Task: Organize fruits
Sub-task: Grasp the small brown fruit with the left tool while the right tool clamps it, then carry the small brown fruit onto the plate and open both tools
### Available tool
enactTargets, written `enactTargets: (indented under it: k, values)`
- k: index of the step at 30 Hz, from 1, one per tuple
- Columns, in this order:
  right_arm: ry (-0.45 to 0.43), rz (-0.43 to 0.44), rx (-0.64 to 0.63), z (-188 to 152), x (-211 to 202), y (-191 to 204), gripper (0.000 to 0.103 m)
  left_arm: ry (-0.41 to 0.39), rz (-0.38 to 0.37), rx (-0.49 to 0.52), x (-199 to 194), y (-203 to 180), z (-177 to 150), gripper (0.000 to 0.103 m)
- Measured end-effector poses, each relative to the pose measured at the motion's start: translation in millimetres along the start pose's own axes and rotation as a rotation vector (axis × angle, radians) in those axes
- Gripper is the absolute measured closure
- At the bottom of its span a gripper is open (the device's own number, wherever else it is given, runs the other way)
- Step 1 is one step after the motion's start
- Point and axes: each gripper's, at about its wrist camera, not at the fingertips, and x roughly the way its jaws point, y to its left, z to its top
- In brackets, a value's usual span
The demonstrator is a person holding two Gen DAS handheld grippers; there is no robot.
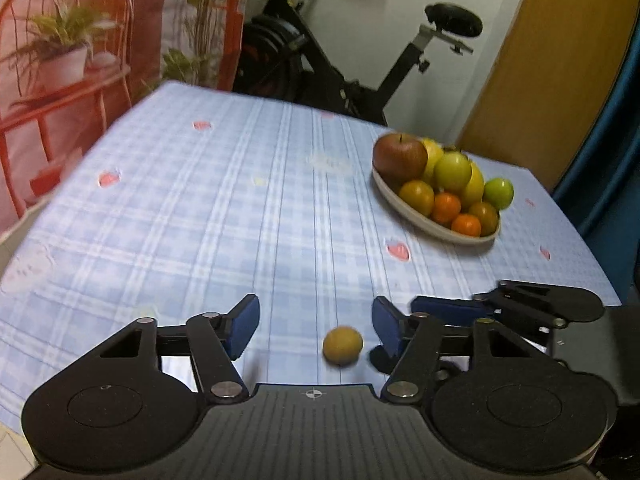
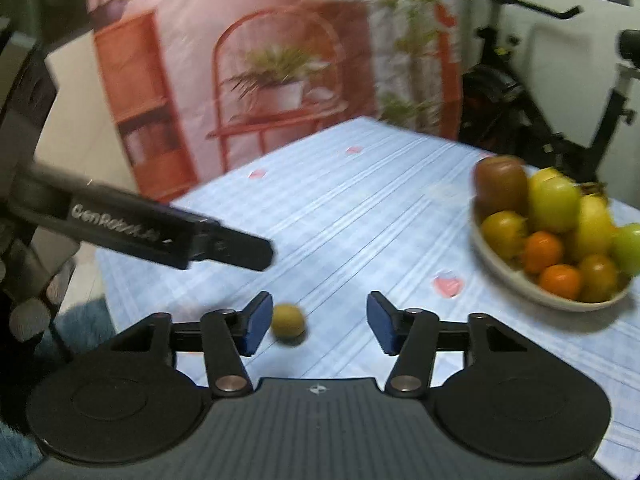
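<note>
A small yellow-green fruit [image 1: 343, 345] lies on the blue checked tablecloth [image 1: 224, 208] near its front edge. My left gripper [image 1: 316, 326] is open above it, with the fruit nearer its right finger. In the right wrist view the same fruit [image 2: 287, 320] sits beside the left finger of my open right gripper [image 2: 320, 326]. A white bowl [image 1: 404, 208] piled with an apple, yellow, green and orange fruits stands at the right; it also shows in the right wrist view [image 2: 516, 280]. The right gripper's body [image 1: 520, 308] shows at the left view's right edge.
An exercise bike [image 1: 360, 52] stands behind the table. A pink printed backdrop [image 1: 80, 60] hangs at the left. A wooden door [image 1: 560, 60] is at the back right. The left gripper's body [image 2: 160, 232] reaches in from the left in the right wrist view.
</note>
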Motion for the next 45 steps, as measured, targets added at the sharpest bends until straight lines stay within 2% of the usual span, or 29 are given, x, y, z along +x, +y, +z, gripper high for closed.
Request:
enactTargets:
  k: [3, 4, 5, 6, 16, 19, 22, 24, 27, 32, 37, 45]
  values:
    - [0.030, 0.020, -0.030, -3, 14, 4, 0.054, 0.045, -0.021, -0.032, 10, 7, -4, 0.043]
    - [0.037, 0.026, -0.040, -4, 18, 5, 0.054, 0.057, -0.028, -0.039, 12, 9, -5, 0.045]
    - [0.042, 0.028, -0.047, -4, 21, 6, 0.054, 0.068, -0.037, -0.046, 14, 11, -6, 0.052]
    - [0.048, 0.031, -0.054, -5, 24, 7, 0.055, 0.075, -0.045, -0.052, 16, 12, -6, 0.053]
    - [0.068, 0.060, -0.067, -8, 38, 8, 0.064, 0.123, -0.098, -0.073, 31, 9, -10, 0.054]
    - [0.063, 0.061, -0.063, -9, 39, 7, 0.064, 0.129, -0.105, -0.078, 36, 10, -9, 0.061]
    - [0.059, 0.061, -0.061, -9, 39, 7, 0.065, 0.135, -0.140, -0.087, 39, 10, -8, 0.075]
    - [0.058, 0.062, -0.065, -10, 38, 8, 0.070, 0.136, -0.143, -0.075, 40, 8, -8, 0.075]
    - [0.054, 0.050, -0.059, -11, 33, 7, 0.070, 0.129, -0.154, -0.065, 40, 4, -5, 0.075]
    - [-0.005, 0.013, -0.003, -6, 16, -6, 0.073, 0.086, -0.184, -0.023, 37, -15, 15, 0.075]
    - [-0.090, -0.064, 0.053, 3, -8, -27, 0.073, 0.049, -0.217, 0.062, 44, -48, 41, 0.075]
    - [-0.138, -0.186, 0.109, 6, -27, -75, 0.073, 0.067, -0.291, 0.136, 85, -93, 68, 0.075]
